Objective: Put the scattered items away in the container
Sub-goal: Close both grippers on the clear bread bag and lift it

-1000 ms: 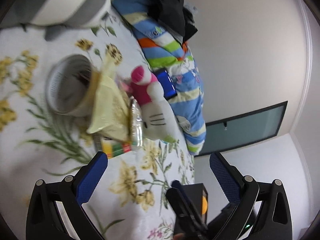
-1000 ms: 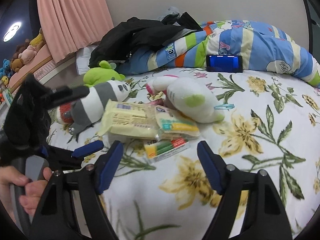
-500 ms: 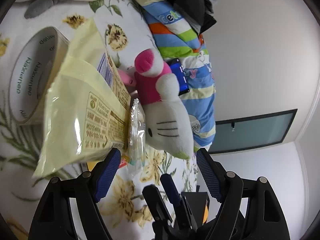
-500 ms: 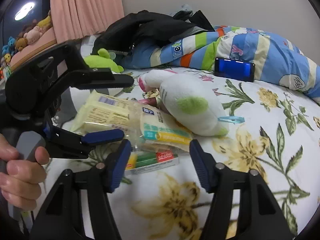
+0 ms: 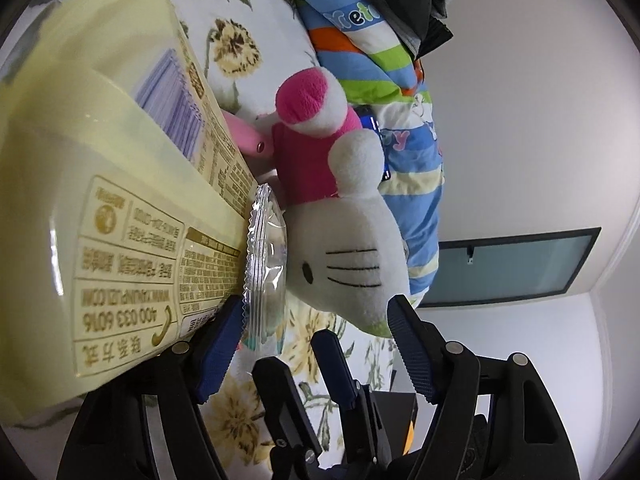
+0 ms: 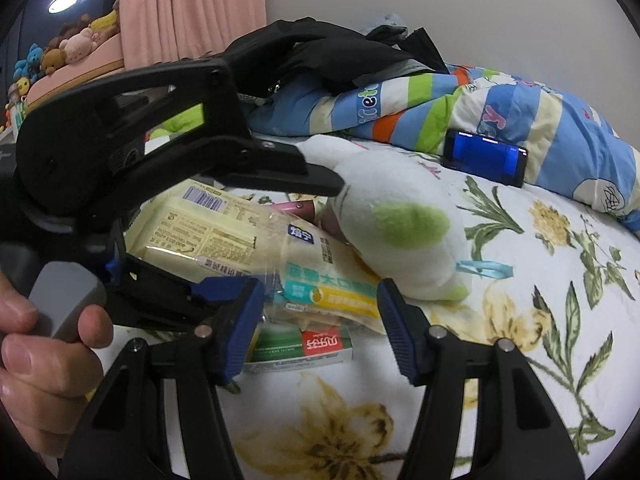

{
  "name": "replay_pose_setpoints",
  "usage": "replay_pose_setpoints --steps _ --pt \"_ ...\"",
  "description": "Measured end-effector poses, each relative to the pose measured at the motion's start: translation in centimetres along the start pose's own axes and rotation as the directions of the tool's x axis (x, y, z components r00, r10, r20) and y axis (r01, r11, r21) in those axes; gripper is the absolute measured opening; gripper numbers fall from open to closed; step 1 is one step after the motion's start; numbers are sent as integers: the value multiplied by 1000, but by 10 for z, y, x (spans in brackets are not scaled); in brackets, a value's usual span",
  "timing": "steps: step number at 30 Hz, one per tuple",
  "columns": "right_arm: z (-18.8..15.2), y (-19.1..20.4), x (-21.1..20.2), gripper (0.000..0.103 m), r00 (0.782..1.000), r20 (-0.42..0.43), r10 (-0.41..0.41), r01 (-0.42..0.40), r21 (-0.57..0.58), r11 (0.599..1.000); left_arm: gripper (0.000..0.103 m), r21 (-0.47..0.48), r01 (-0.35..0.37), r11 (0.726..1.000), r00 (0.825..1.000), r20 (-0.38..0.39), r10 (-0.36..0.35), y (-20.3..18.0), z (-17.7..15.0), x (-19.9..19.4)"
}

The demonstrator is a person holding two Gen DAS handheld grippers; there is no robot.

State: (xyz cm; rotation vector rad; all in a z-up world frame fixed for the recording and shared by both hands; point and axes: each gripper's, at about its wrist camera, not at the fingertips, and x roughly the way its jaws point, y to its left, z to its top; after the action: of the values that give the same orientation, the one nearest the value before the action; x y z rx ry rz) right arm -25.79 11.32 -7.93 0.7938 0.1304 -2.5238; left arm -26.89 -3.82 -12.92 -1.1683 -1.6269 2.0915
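L gripper (image 5: 316, 324) jaws closing round clear packet edge (image 5: 266, 264), not yet pinched. R gripper (image 6: 320, 312) parted, empty, over toothpaste box (image 6: 316, 350) on bed (image 6: 520, 344).

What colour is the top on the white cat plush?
Pink; the cat plush shows it best in the left wrist view.

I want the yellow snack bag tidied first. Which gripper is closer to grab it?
Probably the left gripper: its closing jaws already straddle the yellow snack bag's crimped end. The right gripper frames the green-and-red box instead.
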Motion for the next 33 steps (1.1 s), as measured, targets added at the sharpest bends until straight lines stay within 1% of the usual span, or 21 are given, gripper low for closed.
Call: replay_pose_setpoints --steps 6,10,12,14,16,18,20,22,23,26,28,32,33 --pt "-1 11 6 59 999 12 -48 49 -124 991 73 14 -28 1000 1000 0 28 0 -1 5" --pt "-2 13 10 59 997 19 -78 80 -192 978 73 4 -13 1000 1000 -14 13 6 0 9" --pt "-3 15 11 59 995 30 -98 103 -247 964 73 -3 -2 1000 1000 -22 2 8 1 10" --pt "-5 18 11 58 993 42 -114 122 -298 947 73 5 -7 1000 1000 -23 8 7 0 12" --pt "-7 20 11 54 992 44 -117 125 -340 932 73 19 -16 1000 999 -27 17 6 -1 14" --pt "-9 19 10 52 993 36 -108 114 -370 922 73 24 -16 1000 999 -34 17 5 -1 17" --pt "-13 19 13 52 991 28 -130 130 -398 908 73 31 -20 999 999 -41 21 4 -2 21" --pt "-14 15 19 52 989 13 -145 138 -410 902 73 38 -25 999 999 -44 26 3 -1 25" --pt "-13 14 19 52 988 19 -153 147 -423 894 73 41 -25 999 999 -46 27 3 -1 26" --pt "-12 12 22 53 983 38 -178 175 -477 862 66 48 -36 998 998 -49 38 4 1 29" --pt "-12 8 29 54 983 24 -182 169 -501 848 60 55 -44 997 998 -49 47 4 3 32" --pt "-11 -1 44 54 981 1 -194 164 -543 823 54 69 -64 996 996 -52 68 2 6 43" --pt "-11 -2 46 51 981 -4 -194 161 -547 822 48 69 -70 995 996 -57 74 1 7 46"
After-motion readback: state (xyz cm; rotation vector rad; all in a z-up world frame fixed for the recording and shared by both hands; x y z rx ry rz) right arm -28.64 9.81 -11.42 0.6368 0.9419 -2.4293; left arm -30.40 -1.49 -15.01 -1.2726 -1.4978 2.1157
